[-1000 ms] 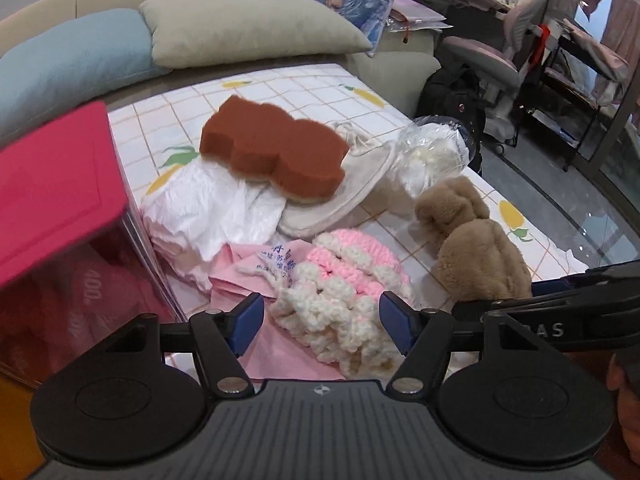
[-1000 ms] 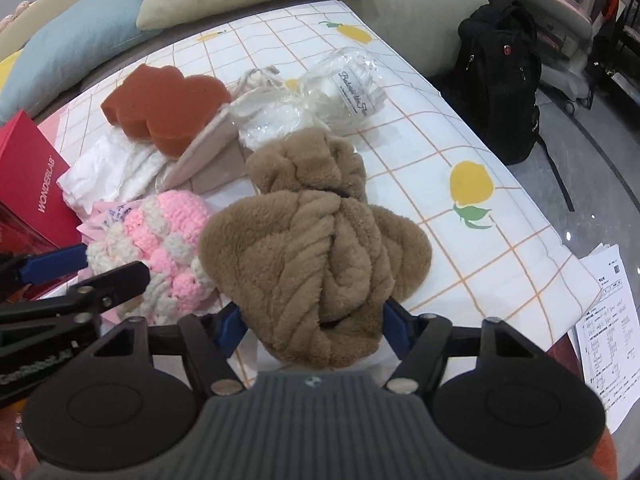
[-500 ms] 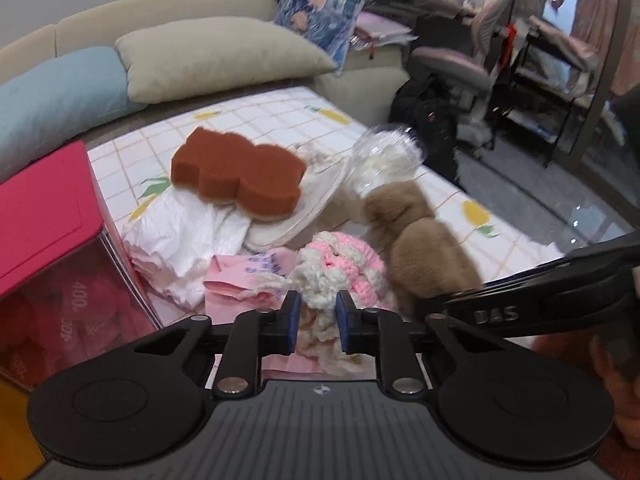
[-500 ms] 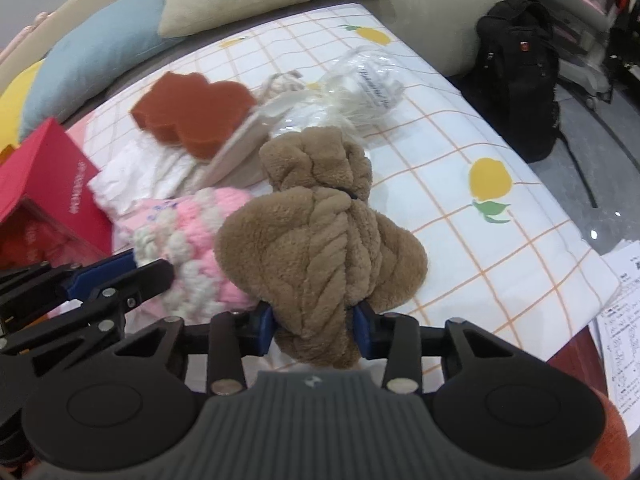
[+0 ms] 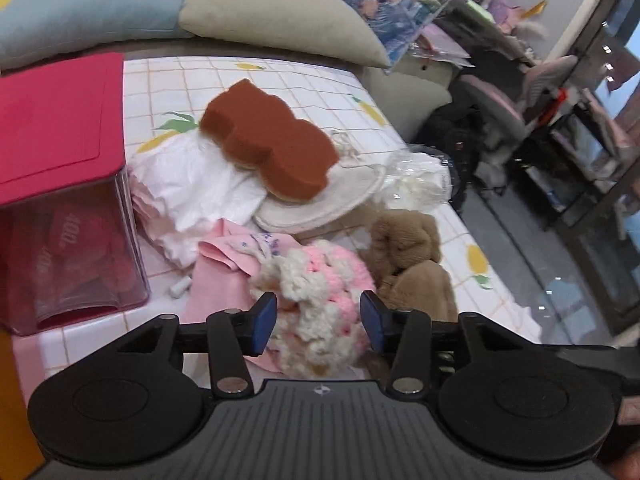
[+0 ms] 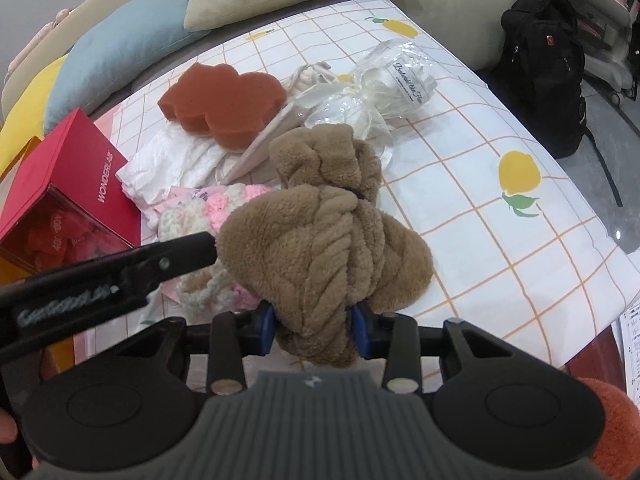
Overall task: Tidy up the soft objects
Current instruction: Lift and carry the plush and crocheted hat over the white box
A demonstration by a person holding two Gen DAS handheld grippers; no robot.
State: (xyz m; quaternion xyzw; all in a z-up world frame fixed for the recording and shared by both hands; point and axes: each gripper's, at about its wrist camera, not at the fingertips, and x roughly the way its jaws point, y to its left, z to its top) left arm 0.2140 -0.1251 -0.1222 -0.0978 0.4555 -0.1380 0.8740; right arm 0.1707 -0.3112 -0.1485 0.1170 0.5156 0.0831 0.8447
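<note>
Brown plush bundle (image 6: 320, 248): we see it near the front of the checked cloth (image 6: 480, 184), clamped at its lower end by our right gripper (image 6: 313, 327).
Right gripper: clenched on the plush, both blue pads pressed into the fur.
Pink-and-cream knit (image 5: 320, 284): just left of the plush, touching it, lying between the pads of our left gripper (image 5: 316, 318).
Left gripper: released, pads apart on either side of the knit.
Rust sponge (image 5: 272, 146): farther back, on a cream pad (image 5: 320, 204).
Red-lidded box (image 5: 60, 184): far left.
</note>
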